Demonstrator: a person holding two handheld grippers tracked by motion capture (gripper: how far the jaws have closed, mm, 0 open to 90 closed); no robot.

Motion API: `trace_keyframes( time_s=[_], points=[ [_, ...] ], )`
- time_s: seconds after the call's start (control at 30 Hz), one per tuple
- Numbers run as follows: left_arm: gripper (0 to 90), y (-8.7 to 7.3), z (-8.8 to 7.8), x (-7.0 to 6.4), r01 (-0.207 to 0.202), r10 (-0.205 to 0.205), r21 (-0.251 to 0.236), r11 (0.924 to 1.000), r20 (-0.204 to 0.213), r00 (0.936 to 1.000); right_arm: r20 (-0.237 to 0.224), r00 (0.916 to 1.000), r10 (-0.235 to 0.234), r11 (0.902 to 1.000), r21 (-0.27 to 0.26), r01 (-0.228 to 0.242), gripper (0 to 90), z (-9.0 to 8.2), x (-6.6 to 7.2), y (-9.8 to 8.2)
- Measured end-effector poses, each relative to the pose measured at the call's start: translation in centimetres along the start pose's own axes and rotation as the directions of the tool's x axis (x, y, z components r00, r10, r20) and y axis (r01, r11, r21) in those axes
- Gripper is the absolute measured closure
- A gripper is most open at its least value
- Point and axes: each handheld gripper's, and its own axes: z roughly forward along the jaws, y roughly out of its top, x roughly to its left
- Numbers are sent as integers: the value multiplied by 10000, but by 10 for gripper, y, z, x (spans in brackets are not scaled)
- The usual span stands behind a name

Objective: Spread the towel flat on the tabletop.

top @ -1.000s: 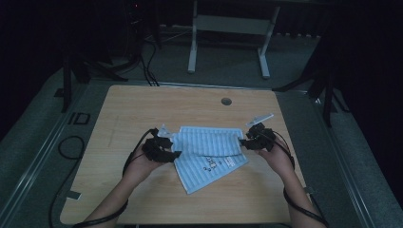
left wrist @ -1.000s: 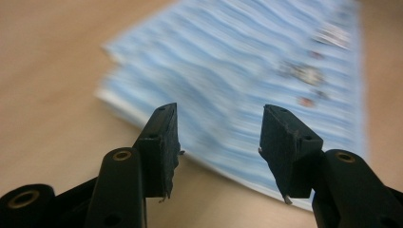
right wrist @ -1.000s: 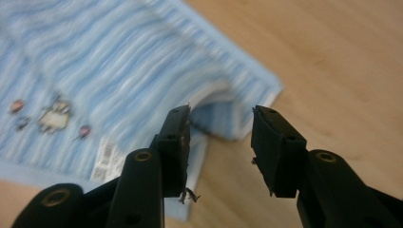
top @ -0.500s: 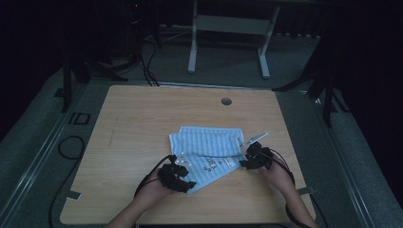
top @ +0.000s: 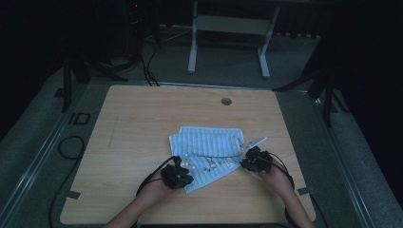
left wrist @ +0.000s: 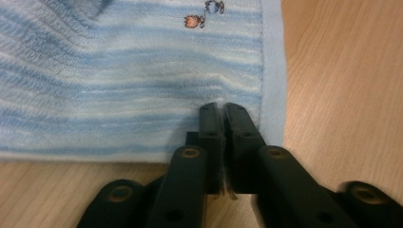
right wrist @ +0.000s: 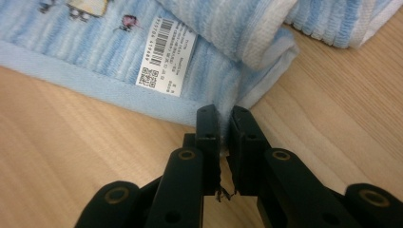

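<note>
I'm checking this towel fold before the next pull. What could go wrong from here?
1. Both grips look thin: the left gripper and right gripper pinch only the towel at its edges, so a corner might slip out.
2. The folded layers beside the label lie loose and could unroll if pulled unevenly.

Ribbed terry cloth towel (left wrist: 133, 71) lies on smooth matt wooden table (top: 142, 123).
</note>
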Motion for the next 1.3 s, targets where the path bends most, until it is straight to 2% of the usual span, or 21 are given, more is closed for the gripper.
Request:
trace_keyframes(
  time_s=[0.07,0.17,0.33,0.43,0.53,0.63,0.67,0.7,0.77,0.8,0.9,0.93,0.97,1.0,1.03,1.07,1.1,1.2,1.23,1.27,1.3],
  points=[
    [884,2,-1,-1,-64,63,-53,10000,-249,9997,3,10000,6,9998,-198,-6,832,-7,1,-1],
    [888,5,-9,-2,55,-58,-265,9996,-88,9999,-1,10000,-27,9984,-560,27,833,-21,5,-3],
    [887,9,-47,-11,-239,231,-983,9949,-94,9997,154,9991,-389,9927,-1134,404,832,-58,23,-12],
    [886,5,-67,-20,-247,317,-1222,9922,560,9979,83,9990,-437,9863,-1588,444,832,-85,40,-28],
    [884,-5,-72,-37,-375,525,-1130,9929,1334,9897,-110,9992,-392,9823,-1835,365,832,-105,59,-51],
    [879,-15,-71,-56,-605,769,-827,9947,2125,9741,-543,9985,-118,9837,-1797,18,831,-117,81,-78],
    [875,-18,-70,-61,-685,840,-707,9951,2462,9656,-721,9973,-98,9851,-1718,-28,831,-118,89,-87],
    [868,-20,-69,-66,-764,899,-573,9954,2927,9520,-997,9950,-52,9884,-1517,-101,826,-117,97,-96],
    [813,-24,-67,-74,-818,902,-382,9959,4003,9119,-1276,9914,-299,9946,-1025,168,802,-118,112,-112],
    [756,-25,-67,-78,-965,999,-295,9949,4202,9019,-1350,9905,-267,9943,-1057,124,775,-119,116,-118],
    [680,-20,-70,-75,-962,1044,-408,9945,3783,9198,-1155,9933,41,9919,-1255,-187,720,-126,115,-123],
    [678,-17,-70,-69,-796,907,-458,9958,3532,9312,-990,9951,83,9904,-1368,-218,706,-127,111,-120],
    [679,-14,-70,-63,-633,775,-528,9966,3389,9376,-870,9960,187,9892,-1431,-311,712,-127,104,-116],
    [679,-11,-70,-56,-535,697,-584,9969,3254,9430,-672,9975,210,9876,-1536,-311,720,-127,98,-111],
    [679,-11,-70,-56,-535,697,-584,9969,3254,9430,-672,9975,210,9876,-1536,-311,720,-127,98,-111],
    [679,-7,-68,-49,-422,578,-602,9973,2885,9557,-525,9985,145,9849,-1716,-233,720,-126,92,-105],
    [691,-3,-66,-42,-424,564,-593,9973,2591,9642,-206,9997,92,9800,-1988,-132,785,-122,77,-88],
    [744,9,-60,-18,-8,130,-654,9979,1858,9825,-80,9999,-65,9769,-2136,47,843,-114,64,-71],
    [746,13,-58,-9,64,43,-645,9979,1647,9863,-80,9998,-169,9740,-2259,146,875,-104,50,-53],
    [746,16,-56,-4,152,-56,-669,9976,1406,9900,-80,9998,-169,9740,-2259,146,875,-104,50,-53],
    [745,24,-51,10,242,-191,-598,9979,843,9963,-60,9995,-299,9726,-2308,278,875,-93,37,-35]
  ],
)
